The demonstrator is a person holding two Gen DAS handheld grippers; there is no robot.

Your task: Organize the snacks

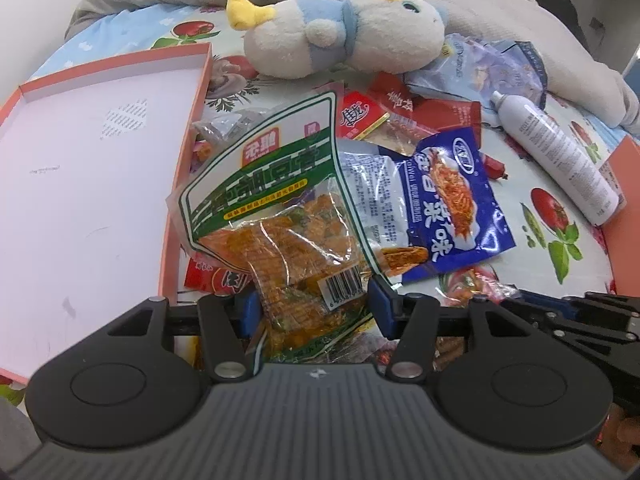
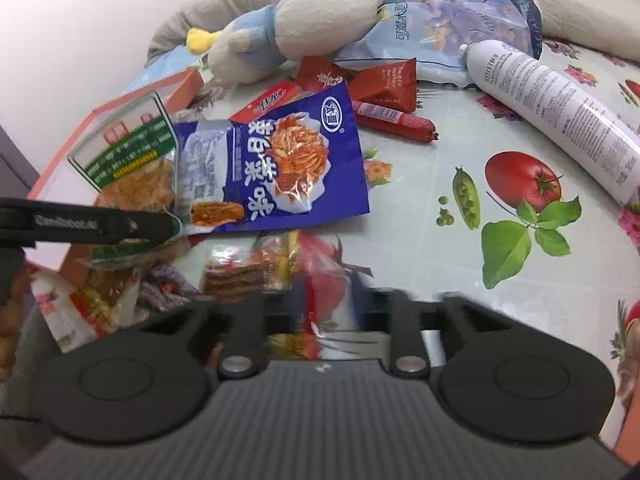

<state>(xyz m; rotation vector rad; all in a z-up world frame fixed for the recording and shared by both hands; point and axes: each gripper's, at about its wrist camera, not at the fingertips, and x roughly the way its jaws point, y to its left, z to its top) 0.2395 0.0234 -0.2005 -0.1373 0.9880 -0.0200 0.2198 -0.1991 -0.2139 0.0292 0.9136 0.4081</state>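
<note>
Green-banded and clear, the tofu snack packet is clamped between the left gripper fingers, lifted over the snack pile beside the open pink box, while the right gripper fingers are too blurred to tell, low over a red packet.
</note>
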